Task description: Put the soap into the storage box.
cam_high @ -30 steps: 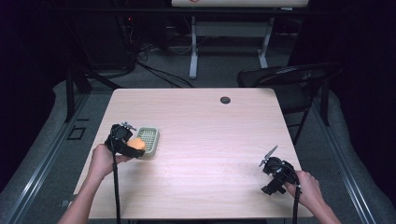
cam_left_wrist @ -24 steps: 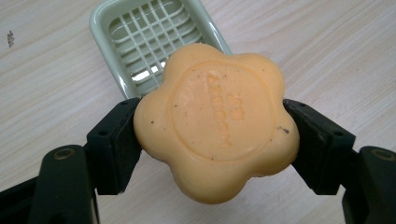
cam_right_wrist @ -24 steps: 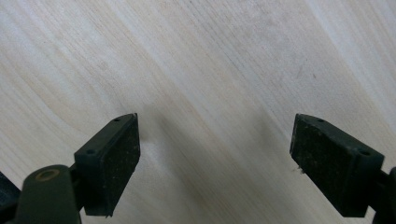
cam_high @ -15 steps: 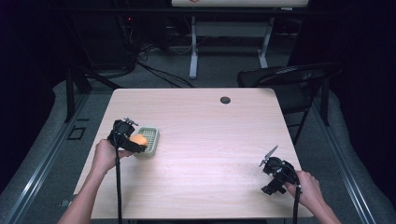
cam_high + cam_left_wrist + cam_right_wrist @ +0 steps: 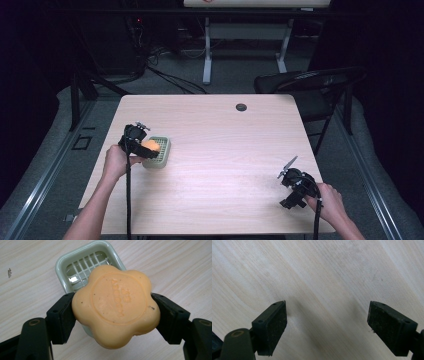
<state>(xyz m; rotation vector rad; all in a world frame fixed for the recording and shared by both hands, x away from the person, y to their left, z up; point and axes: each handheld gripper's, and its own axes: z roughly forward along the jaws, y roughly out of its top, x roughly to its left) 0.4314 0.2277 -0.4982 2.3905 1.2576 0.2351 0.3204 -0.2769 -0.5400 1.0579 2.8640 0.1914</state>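
Soap [image 5: 116, 306], an orange flower-shaped bar, sits clamped between the fingers [image 5: 61, 316] of the left gripper [image 5: 142, 147], pressed on two opposite sides of its scalloped edge. It hangs just above the near end of a pale green soap dish [image 5: 62, 263] with a slotted grid floor, which stands on the left part of the wooden counter [image 5: 225, 175].

Judging by its look, the bar is stiff, light enough for one gripper, and not fragile, though a hard squeeze could dent its waxy surface. Its rounded lobes and smooth skin make it likely to slip or twist if the pads land on a bulge; the hollows between lobes, or two flat opposite flanks, seem the safer places to hold. The present grip spans the widest part, with most of the bar sticking forward of the pads, so it may pivot if jolted. The stamped face is turned up toward the left gripper view's camera.

Over at the counter's right near corner, the right gripper [image 5: 292, 177] rests in the person's hand with its fingers [image 5: 270, 326] spread wide over bare wood, holding nothing.
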